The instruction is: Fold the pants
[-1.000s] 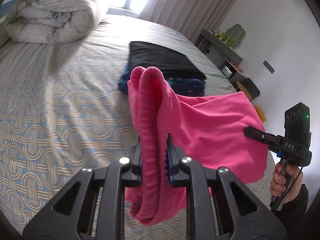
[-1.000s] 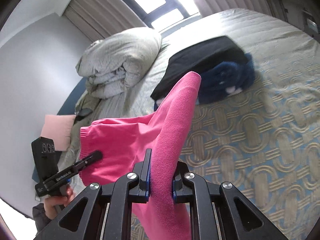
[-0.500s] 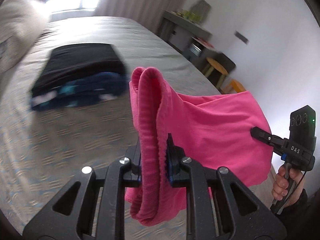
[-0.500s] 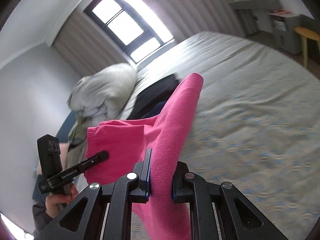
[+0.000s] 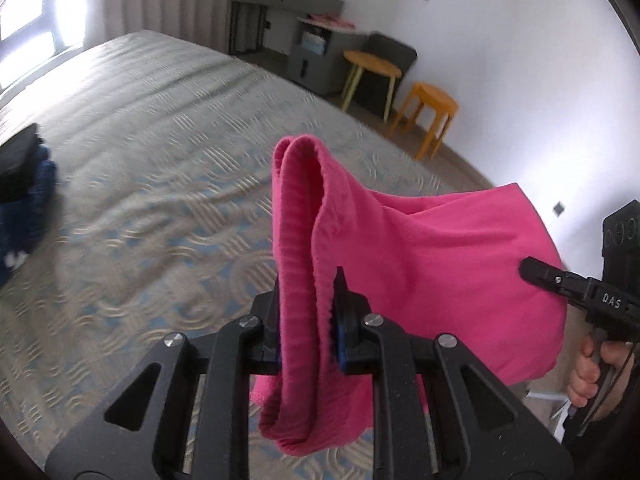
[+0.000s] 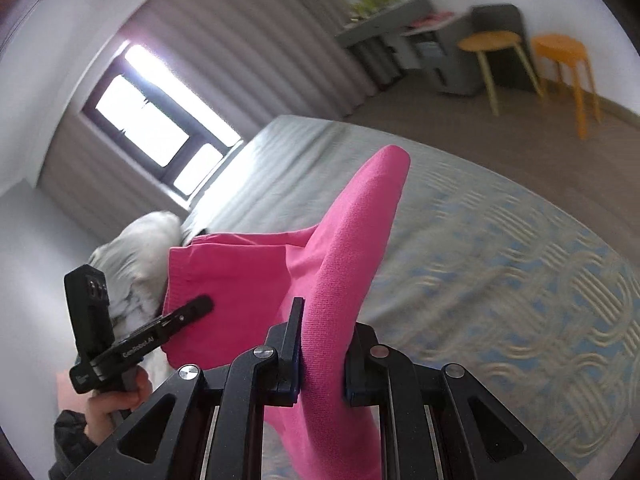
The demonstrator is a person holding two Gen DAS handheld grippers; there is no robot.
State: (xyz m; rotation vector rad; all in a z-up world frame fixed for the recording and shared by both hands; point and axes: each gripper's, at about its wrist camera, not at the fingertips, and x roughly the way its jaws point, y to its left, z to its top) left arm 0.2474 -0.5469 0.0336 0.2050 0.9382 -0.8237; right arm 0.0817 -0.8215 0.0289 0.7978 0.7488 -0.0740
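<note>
Swung sideways since a second ago, the pink pants hang stretched between both grippers above the patterned bed, and the dark folded stack has slid to the left edge. Left gripper clamps a bunched fold; right gripper pinches another.

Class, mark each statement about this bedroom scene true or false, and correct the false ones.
1. Both grippers grip the pink pants. True: the left gripper and right gripper are each shut on the cloth.
2. The pants lie flat on the bed. False: they hang in the air between the grippers.
3. An orange stool stands on the floor beyond the bed. True.
4. The pants are blue. False: they are pink.
</note>
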